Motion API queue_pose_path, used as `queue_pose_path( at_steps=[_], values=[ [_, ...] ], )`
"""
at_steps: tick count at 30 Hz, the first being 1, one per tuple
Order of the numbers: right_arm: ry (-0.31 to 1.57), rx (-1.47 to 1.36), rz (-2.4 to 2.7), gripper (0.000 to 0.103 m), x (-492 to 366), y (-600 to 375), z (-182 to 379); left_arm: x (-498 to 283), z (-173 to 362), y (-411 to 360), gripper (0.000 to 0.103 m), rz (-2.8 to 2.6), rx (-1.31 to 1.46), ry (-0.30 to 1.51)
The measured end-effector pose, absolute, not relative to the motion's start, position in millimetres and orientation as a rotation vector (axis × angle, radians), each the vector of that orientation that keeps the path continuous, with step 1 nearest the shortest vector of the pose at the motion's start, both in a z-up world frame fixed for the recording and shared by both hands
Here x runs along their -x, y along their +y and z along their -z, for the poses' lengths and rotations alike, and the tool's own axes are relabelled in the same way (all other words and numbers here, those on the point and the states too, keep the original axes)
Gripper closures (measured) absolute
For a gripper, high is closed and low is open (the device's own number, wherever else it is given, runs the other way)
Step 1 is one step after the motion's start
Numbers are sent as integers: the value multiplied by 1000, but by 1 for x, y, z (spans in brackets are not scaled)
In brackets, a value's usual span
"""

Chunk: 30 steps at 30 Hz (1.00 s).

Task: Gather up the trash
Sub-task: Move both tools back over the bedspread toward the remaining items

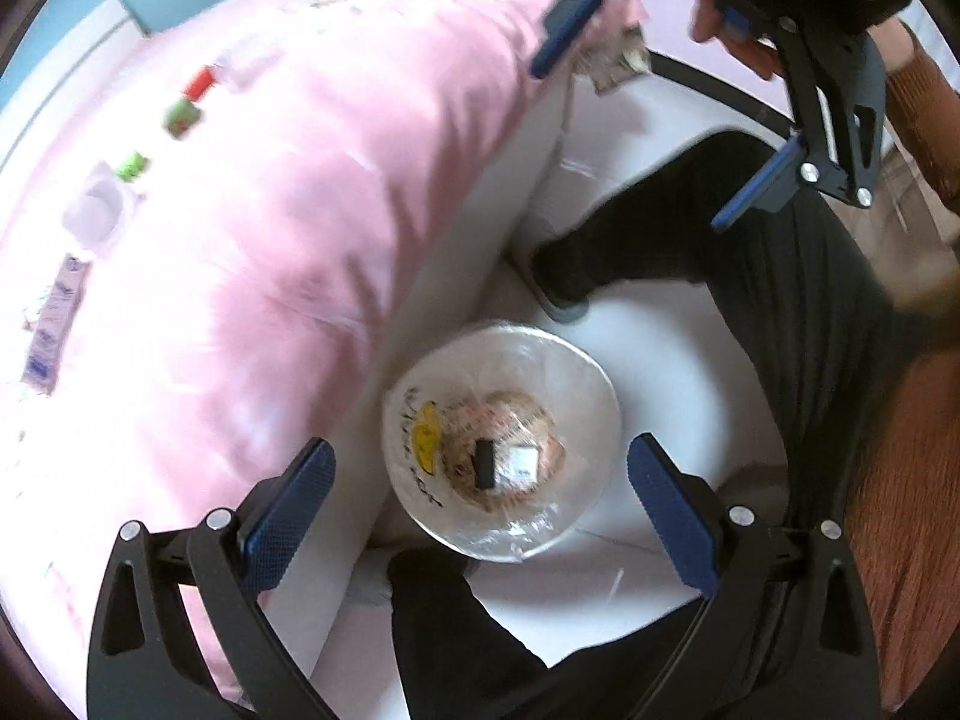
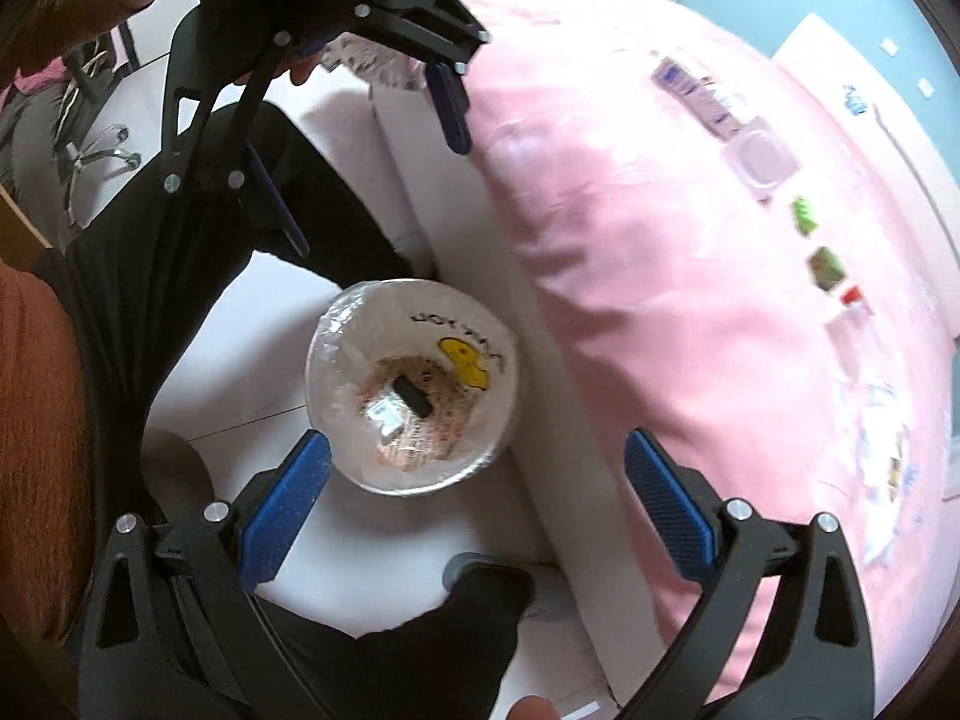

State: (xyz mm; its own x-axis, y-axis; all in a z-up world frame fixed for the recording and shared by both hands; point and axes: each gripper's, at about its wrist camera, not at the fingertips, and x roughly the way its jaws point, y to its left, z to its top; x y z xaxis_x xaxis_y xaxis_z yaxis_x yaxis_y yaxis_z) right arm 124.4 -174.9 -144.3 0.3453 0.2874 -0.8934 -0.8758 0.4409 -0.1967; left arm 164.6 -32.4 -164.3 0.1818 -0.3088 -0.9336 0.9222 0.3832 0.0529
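both the left gripper (image 1: 480,504) and right gripper (image 2: 477,498) hover jaws apart and empty over the lined bin (image 1: 501,438) on the floor beside the bed's edge, so i judge a drop is done and the next move calls for reaching to the wrappers (image 1: 51,324) along the pink bed's (image 1: 288,228) far edge.

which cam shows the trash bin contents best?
Left wrist: the bin sits between open fingers, looking straight down on a black piece and white scrap. Right wrist shows the same bin, smaller and further off-centre.

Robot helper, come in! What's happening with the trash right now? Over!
Left gripper open, empty. Right gripper open, empty. Both above lined bin, some trash already inside. Wrappers and plastic cup left on pink bed. Nothing blocking.
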Motion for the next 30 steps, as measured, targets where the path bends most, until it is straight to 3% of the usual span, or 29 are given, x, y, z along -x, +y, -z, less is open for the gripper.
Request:
queue_pose_path(
  at_steps=[15,30],
  values=[
    [737,747,-689,7,-135,-217,79,-196,100,-13,4,660,-503,849],
    [775,660,-703,7,-188,-236,55,-235,68,37,4,519,-361,801]
  ],
)
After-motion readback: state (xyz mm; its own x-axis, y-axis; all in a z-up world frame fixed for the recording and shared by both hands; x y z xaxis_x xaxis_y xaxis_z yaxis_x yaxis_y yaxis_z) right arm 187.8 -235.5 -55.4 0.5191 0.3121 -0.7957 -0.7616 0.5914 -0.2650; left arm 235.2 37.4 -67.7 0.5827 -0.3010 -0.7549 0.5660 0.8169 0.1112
